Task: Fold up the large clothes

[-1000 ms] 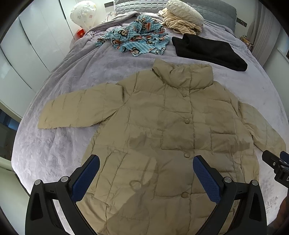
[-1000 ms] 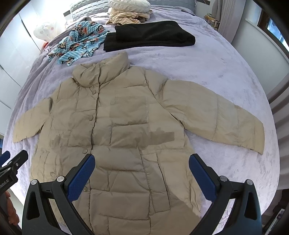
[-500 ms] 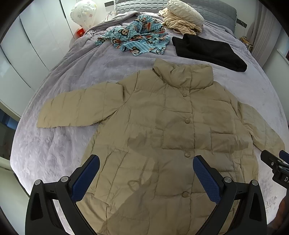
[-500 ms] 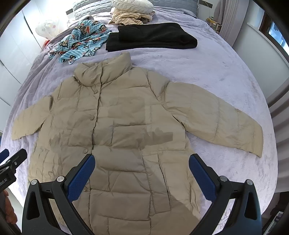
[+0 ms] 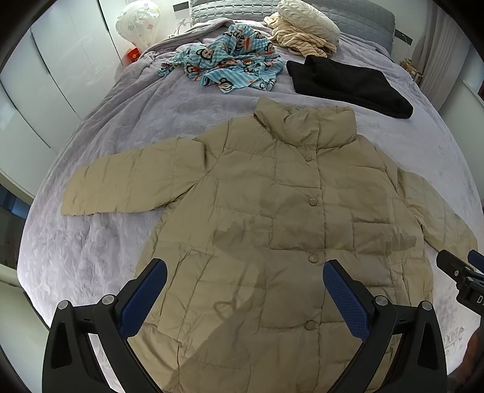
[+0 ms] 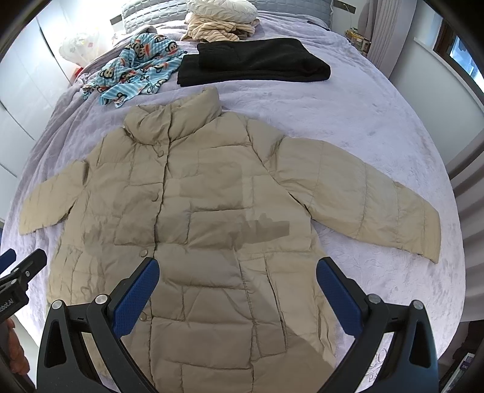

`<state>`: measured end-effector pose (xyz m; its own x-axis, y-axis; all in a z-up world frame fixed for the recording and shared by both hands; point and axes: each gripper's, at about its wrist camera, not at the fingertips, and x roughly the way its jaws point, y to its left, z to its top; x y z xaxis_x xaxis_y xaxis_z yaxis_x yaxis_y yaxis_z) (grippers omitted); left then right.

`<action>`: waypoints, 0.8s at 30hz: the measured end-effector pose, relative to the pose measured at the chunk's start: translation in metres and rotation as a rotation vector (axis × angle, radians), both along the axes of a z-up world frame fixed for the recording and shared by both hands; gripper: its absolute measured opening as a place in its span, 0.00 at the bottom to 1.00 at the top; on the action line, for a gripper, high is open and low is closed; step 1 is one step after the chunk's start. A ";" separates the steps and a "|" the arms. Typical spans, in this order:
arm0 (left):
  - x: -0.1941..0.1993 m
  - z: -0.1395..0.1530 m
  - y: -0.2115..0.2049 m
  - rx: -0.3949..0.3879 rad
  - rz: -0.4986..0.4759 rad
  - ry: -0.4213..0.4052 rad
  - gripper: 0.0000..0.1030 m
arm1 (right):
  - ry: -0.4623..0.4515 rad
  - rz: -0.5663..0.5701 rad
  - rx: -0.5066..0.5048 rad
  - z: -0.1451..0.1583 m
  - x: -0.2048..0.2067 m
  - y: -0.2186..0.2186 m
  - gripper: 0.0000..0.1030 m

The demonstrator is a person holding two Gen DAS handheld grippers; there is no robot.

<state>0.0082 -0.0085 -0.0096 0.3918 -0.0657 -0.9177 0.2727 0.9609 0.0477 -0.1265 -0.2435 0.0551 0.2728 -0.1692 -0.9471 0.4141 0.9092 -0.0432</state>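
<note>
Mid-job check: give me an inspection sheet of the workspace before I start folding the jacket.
Surface: bed with lilac blanket, wrinkled near the foot.
Job's things: beige puffer jacket lies flat, front up, buttoned, both sleeves spread out sideways; no fold made yet.
Clutter: folded black garment, blue monkey-print cloth crumpled, striped cream garment under a cream pillow, all beyond the collar, apart from the jacket.
Grippers: left tongs open, above the hem; right tongs open, above the hem; neither holds anything.
Cables: nothing seen.
Surroundings: white wardrobe doors on the left side, curtain and window on the right.
</note>
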 end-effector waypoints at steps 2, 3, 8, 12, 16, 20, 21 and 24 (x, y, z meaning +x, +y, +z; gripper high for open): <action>0.000 0.000 0.000 -0.001 0.000 -0.001 1.00 | 0.001 -0.001 0.000 0.000 0.000 -0.001 1.00; 0.000 0.000 -0.001 0.001 -0.001 -0.002 1.00 | 0.001 -0.002 0.000 0.001 0.000 -0.001 1.00; 0.000 0.000 -0.001 0.000 0.003 -0.001 1.00 | 0.001 -0.002 -0.001 0.001 0.000 -0.002 1.00; 0.000 0.000 0.000 -0.001 0.002 -0.001 1.00 | 0.001 -0.002 0.000 0.001 0.001 -0.002 1.00; 0.000 -0.001 0.000 -0.001 0.001 0.000 1.00 | 0.001 -0.002 0.000 0.001 0.001 -0.002 1.00; 0.000 -0.001 0.001 -0.002 0.001 -0.001 1.00 | 0.000 -0.002 -0.001 0.001 0.000 -0.002 1.00; 0.000 -0.001 0.000 -0.001 0.001 -0.001 1.00 | 0.000 -0.002 0.000 0.001 0.000 -0.002 1.00; 0.000 0.000 0.000 -0.001 0.001 -0.003 1.00 | 0.000 -0.002 -0.001 0.001 0.000 -0.002 1.00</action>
<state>0.0086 -0.0086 -0.0097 0.3946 -0.0662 -0.9165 0.2715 0.9613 0.0474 -0.1263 -0.2450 0.0557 0.2724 -0.1706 -0.9469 0.4162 0.9082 -0.0439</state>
